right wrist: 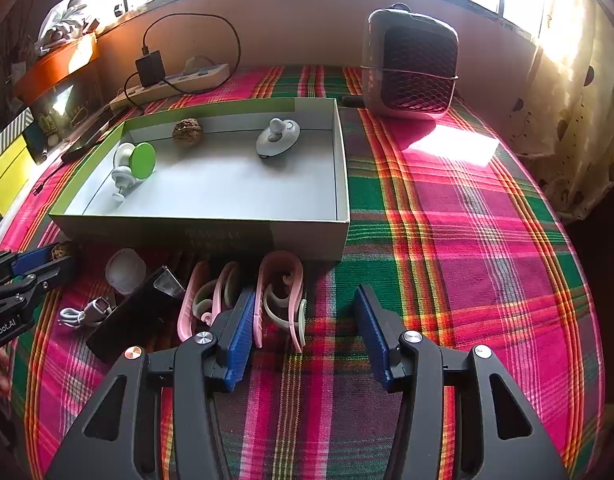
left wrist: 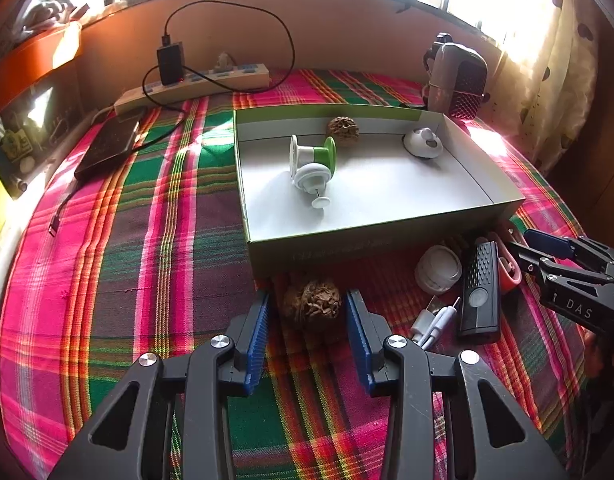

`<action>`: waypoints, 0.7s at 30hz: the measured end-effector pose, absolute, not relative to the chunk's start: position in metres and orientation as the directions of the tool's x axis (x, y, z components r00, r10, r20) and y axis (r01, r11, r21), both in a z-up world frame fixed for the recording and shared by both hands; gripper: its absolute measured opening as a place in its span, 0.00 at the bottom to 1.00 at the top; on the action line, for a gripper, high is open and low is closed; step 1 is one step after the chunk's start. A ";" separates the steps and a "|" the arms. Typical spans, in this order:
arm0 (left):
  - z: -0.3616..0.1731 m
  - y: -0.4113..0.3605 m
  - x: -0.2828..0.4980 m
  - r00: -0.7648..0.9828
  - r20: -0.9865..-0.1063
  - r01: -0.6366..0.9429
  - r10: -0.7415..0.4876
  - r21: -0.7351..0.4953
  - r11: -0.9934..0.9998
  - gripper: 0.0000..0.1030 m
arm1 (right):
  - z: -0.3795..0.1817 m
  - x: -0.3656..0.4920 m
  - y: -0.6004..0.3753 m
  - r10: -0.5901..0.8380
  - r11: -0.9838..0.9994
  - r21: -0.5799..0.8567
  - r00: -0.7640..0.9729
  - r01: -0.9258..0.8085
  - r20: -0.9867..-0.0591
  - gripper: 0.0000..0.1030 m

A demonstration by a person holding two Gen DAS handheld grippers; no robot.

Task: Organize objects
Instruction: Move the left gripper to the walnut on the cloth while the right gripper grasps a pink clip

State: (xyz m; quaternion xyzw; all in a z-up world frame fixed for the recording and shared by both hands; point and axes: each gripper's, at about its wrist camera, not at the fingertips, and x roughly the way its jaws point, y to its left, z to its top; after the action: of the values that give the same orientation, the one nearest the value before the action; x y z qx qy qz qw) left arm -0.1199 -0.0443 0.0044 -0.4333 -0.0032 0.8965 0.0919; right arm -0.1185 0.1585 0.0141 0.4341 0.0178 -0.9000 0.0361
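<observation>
A green-rimmed open box holds a walnut, a green-and-white spool toy and a white round gadget. My left gripper is open with a second walnut on the cloth between its blue pads, apart from them. My right gripper is open over the plaid cloth; pink clips lie by its left finger. A white round case, a black device and a white cable lie in front of the box.
A power strip with a black charger stands at the back wall. A black phone lies at the left. A small heater stands at the back right. Bare plaid cloth spreads to the right.
</observation>
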 end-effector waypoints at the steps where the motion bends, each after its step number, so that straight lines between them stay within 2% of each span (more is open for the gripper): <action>1: 0.004 -0.044 -0.120 -0.609 -0.775 -0.162 0.167 -0.085 -0.983 0.34 | 0.014 -0.118 0.159 -0.050 -0.997 0.000 -0.621 0.080 -0.783 0.48; 16: 0.004 -0.045 -0.119 -0.615 -0.771 -0.162 0.166 -0.083 -0.983 0.33 | 0.014 -0.117 0.158 -0.046 -0.997 -0.005 -0.621 0.080 -0.782 0.48; 21: 0.005 -0.046 -0.120 -0.617 -0.770 -0.153 0.159 -0.080 -0.985 0.27 | 0.015 -0.115 0.158 -0.047 -0.997 -0.006 -0.624 0.082 -0.780 0.40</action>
State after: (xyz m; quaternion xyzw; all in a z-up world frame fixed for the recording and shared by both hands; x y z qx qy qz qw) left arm -0.1195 -0.0465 0.0048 -0.4287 -0.0034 0.8993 0.0865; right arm -0.1153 0.1581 0.0150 0.4322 0.0202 -0.9008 0.0356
